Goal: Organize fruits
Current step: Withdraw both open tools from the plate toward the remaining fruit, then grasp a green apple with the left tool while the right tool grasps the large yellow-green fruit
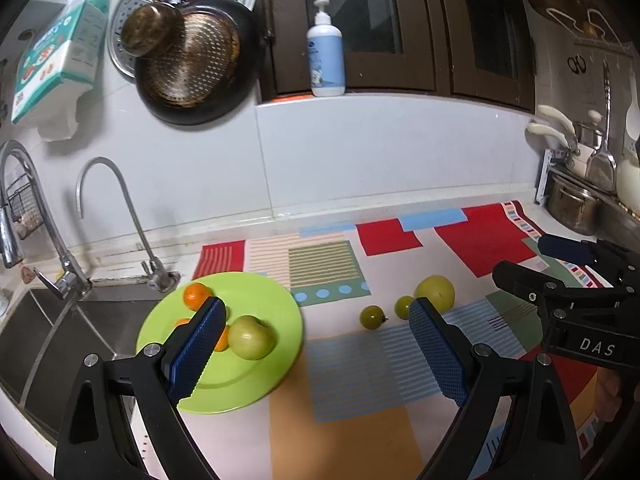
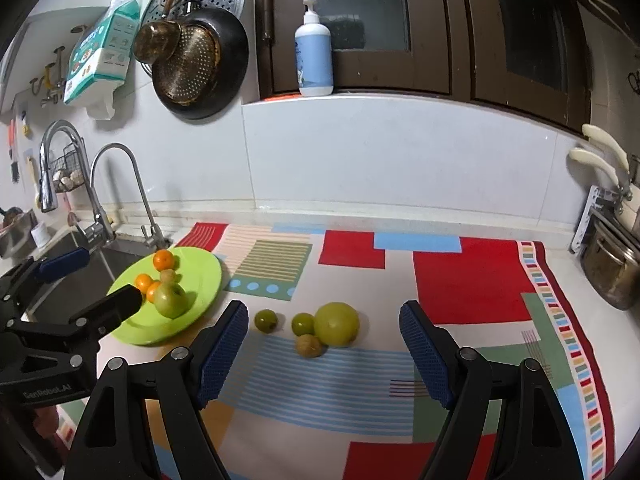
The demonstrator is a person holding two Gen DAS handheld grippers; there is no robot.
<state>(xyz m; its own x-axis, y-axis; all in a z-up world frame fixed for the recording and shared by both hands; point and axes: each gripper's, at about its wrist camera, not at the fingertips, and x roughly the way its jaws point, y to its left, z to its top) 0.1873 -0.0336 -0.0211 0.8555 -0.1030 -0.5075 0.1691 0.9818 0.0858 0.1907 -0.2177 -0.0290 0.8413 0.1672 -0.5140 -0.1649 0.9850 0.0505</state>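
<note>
A lime-green plate point(image 1: 264, 376) point(image 2: 200, 280) sits on the patterned mat by the sink. It holds a green apple point(image 1: 251, 337) point(image 2: 171, 300), several oranges point(image 1: 197, 295) point(image 2: 164, 260) and a small brownish fruit point(image 2: 168, 276). On the mat lie a large green fruit point(image 1: 435, 293) point(image 2: 336, 324), two small green fruits point(image 1: 372, 317) point(image 2: 266, 320) and a brown fruit point(image 2: 309, 345). My left gripper point(image 1: 316, 344) is open and empty, above the plate's right edge. My right gripper point(image 2: 322, 354) is open and empty, just in front of the loose fruits.
A steel sink point(image 1: 48, 344) with two taps point(image 1: 132, 216) lies left of the plate. A soap bottle point(image 1: 326, 54) stands on the window ledge. Pans point(image 1: 192, 60) hang on the wall. A pot point(image 2: 612, 268) stands at the right end of the counter.
</note>
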